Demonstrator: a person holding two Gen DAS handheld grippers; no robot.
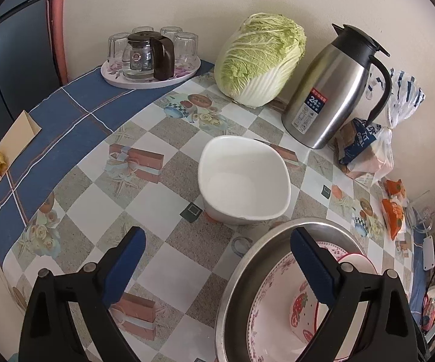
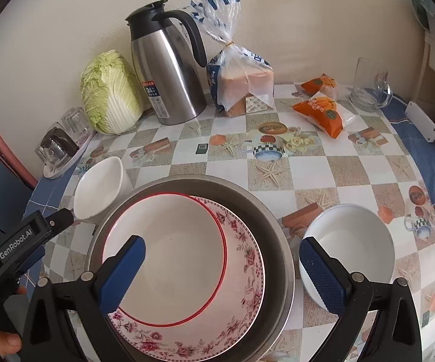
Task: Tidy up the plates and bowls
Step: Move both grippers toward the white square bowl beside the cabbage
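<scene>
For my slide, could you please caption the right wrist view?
Open right gripper above red-rimmed bowl stacked in floral plate and steel basin.

Rimmed bowl (image 2: 169, 259) in plate (image 2: 241, 295) in metal basin (image 2: 274, 241) — bowls (image 2: 98, 188) (image 2: 353, 247) left and right.

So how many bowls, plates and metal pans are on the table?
Bowls: 3: white bowl, blue-rimmed bowl, red-rimmed bowl
Plates: 1: floral plate
Metal pans: 1: metal pan
Total: 5
</scene>
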